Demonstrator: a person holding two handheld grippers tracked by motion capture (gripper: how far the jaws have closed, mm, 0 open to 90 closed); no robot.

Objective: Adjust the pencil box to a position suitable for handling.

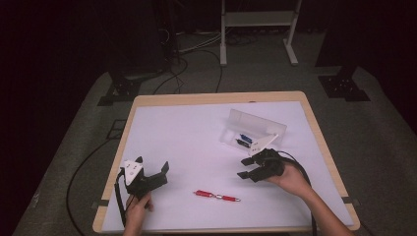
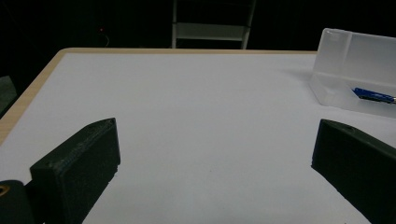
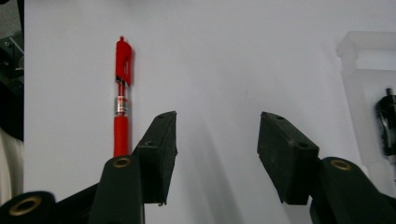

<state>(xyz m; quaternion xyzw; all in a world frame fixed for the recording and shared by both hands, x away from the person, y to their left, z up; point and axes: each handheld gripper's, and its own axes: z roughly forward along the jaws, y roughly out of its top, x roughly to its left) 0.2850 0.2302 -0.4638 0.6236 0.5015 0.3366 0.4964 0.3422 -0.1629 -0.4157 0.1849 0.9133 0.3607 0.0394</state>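
A red pen (image 1: pixel 216 195) lies on the white table top near the front edge, between the two hands. In the right gripper view the red pen (image 3: pixel 121 98) lies left of the jaws. My right gripper (image 1: pixel 243 167) hovers right of it, open and empty; its own view has the gripper (image 3: pixel 217 135) over bare table. My left gripper (image 1: pixel 152 166) is at the front left, open and empty, also seen as gripper (image 2: pixel 212 135). A clear plastic case (image 1: pixel 253 129) with its lid up holds a blue pen (image 2: pixel 373 95) and a dark one (image 3: pixel 387 121).
The wooden table edge (image 1: pixel 216 98) frames the white sheet. Cables trail from both grippers and across the floor at the left (image 1: pixel 78 172). A white metal stand (image 1: pixel 255 19) is behind the table.
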